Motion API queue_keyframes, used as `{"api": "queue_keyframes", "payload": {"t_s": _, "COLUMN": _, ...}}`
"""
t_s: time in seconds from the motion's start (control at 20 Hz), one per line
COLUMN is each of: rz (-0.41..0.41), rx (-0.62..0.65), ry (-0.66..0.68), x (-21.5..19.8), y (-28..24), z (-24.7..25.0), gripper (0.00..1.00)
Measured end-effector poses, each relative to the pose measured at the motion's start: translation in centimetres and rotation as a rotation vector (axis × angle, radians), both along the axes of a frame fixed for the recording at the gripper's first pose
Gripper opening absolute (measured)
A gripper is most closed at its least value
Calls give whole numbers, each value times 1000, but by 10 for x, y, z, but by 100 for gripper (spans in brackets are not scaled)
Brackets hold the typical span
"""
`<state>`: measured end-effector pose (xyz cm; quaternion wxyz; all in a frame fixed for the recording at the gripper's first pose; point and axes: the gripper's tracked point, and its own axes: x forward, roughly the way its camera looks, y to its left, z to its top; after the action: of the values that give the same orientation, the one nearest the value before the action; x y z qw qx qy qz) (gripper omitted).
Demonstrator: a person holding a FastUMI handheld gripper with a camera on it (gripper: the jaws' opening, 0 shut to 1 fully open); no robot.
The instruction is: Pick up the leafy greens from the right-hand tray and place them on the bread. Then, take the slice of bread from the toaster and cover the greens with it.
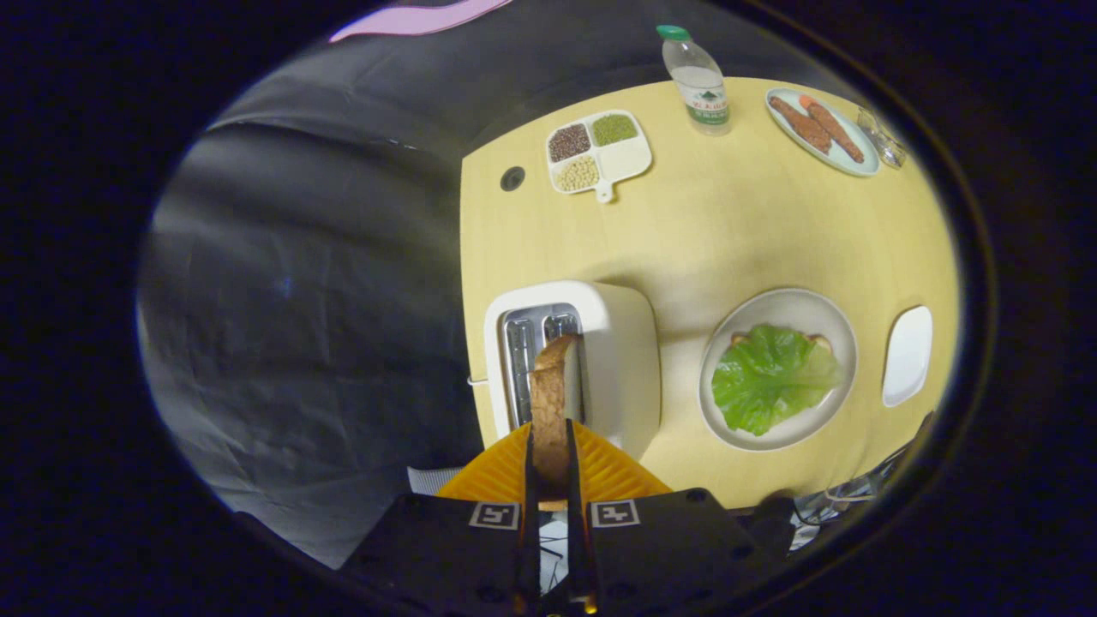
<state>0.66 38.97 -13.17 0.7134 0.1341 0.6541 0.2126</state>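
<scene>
The toaster (570, 360) stands at the worktop's (728, 248) left edge. The tool (550, 467) is closed edge-on against both faces of a bread slice (553, 403), which is held above the toaster's slots. Beyond the toaster, a divided dish (600, 152) holds three kinds of dry grains or beans; its fourth compartment is bare. Open worktop separates the toaster from a round plate (784, 367) carrying leafy greens (771, 377) over bread. A bottle (698, 81) and a plate of sausages (821, 130) stand at the far edge. A small white tray (908, 354) lies right of the round plate.
</scene>
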Motion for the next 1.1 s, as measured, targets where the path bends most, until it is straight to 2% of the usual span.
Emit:
{"api": "queue_keyframes", "payload": {"t_s": 0.25, "rz": -3, "rx": 140, "ry": -35, "x": 1, "y": -22, "z": 48, "gripper": 16}}
{"api": "queue_keyframes", "payload": {"t_s": 0.6, "rz": -152, "rx": 366, "ry": -168, "x": 53, "y": -104, "z": 88, "gripper": 16}}
{"api": "queue_keyframes", "payload": {"t_s": 0.8, "rz": -138, "rx": 379, "ry": -230, "x": 59, "y": -158, "z": 60, "gripper": 16}}
{"api": "queue_keyframes", "payload": {"t_s": 1.1, "rz": -61, "rx": 359, "ry": -196, "x": 31, "y": -192, "z": -26, "gripper": 16}}
